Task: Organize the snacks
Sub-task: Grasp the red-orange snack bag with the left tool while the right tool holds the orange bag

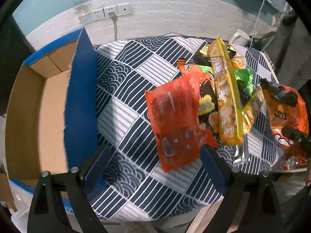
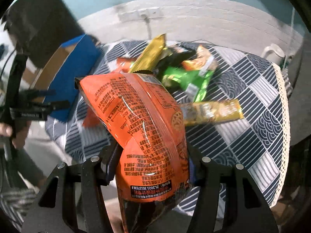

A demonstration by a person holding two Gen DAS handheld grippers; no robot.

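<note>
My right gripper is shut on a puffy orange snack bag and holds it above the near edge of the table; the same bag shows at the right of the left wrist view. My left gripper is open and empty above the patterned cloth, just in front of a flat red-orange packet. A pile of snacks lies behind it: a long yellow pack, a green packet and a black bag. An open cardboard box with blue sides stands at the left.
The table wears a navy and white patterned cloth. A white kettle stands at the back right. Wall sockets with a cable are behind. The box's blue flap stands upright beside the table's left edge.
</note>
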